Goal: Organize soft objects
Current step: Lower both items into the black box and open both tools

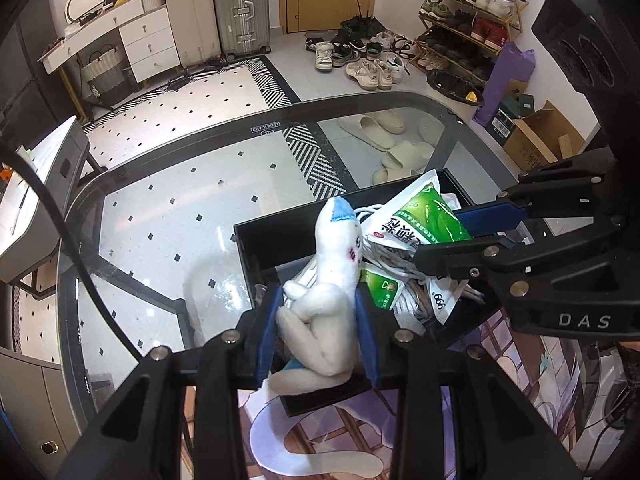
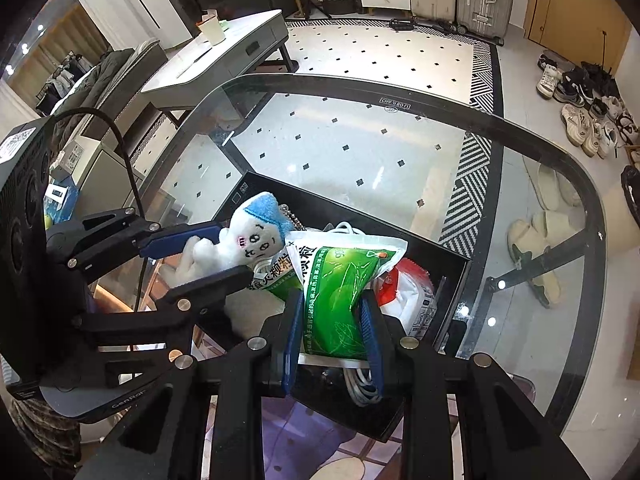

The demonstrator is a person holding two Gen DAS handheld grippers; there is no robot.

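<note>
A white plush toy [image 1: 324,300] with a blue cap is squeezed between the blue pads of my left gripper [image 1: 316,304], which is shut on its body. It hangs over the near left part of an open black box [image 1: 256,248]. In the right wrist view the plush toy [image 2: 248,236] shows its face beside the left gripper [image 2: 230,250]. My right gripper [image 2: 332,300] is shut on a green and white sachet [image 2: 344,280], held above the black box [image 2: 452,264]. The left wrist view shows the same sachet [image 1: 424,216] in the right gripper [image 1: 440,236].
The box holds more green sachets [image 1: 380,288], a white cable [image 2: 360,388] and a red and white packet [image 2: 408,288]. It stands on a glass table [image 1: 280,110], partly on a printed mat [image 1: 500,360]. Slippers [image 1: 384,128], shoes and suitcases lie on the floor beyond.
</note>
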